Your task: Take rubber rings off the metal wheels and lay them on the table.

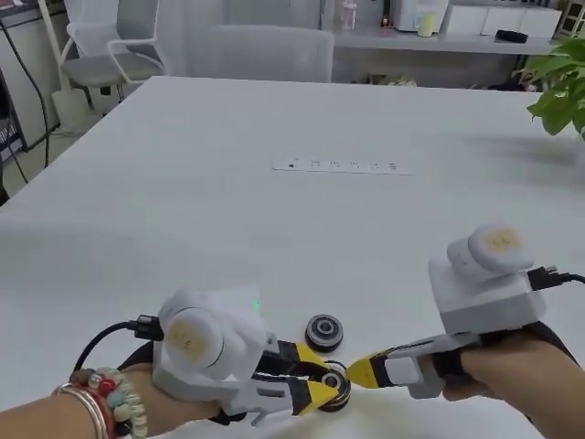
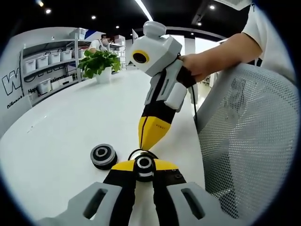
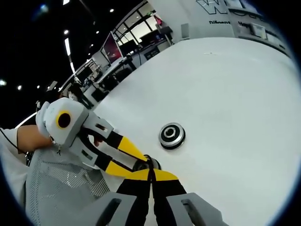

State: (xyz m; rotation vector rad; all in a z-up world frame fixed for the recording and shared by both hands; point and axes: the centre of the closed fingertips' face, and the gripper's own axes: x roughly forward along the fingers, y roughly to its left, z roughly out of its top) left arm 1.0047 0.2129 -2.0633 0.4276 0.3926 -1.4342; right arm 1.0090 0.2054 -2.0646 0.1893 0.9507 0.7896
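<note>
A metal wheel (image 1: 336,386) (image 2: 144,162) with a black rubber ring sits just above the white table's near edge, and my left gripper (image 1: 326,379) (image 2: 144,171) is shut on it. My right gripper (image 1: 353,372) (image 3: 150,173) comes in from the right with its jaws pressed together on the thin rubber ring (image 3: 149,161) at the wheel's rim. In the left gripper view the right gripper's yellow tip (image 2: 149,140) touches the top of the held wheel. A second ringed wheel (image 1: 324,331) (image 2: 103,156) (image 3: 171,135) lies flat on the table just beyond, untouched.
A white power strip (image 1: 341,166) lies mid-table. A green plant (image 1: 562,87) (image 2: 99,63) stands at the far right. A mesh chair back (image 2: 249,141) is close behind my hands, and more chairs (image 1: 101,46) stand past the far edge.
</note>
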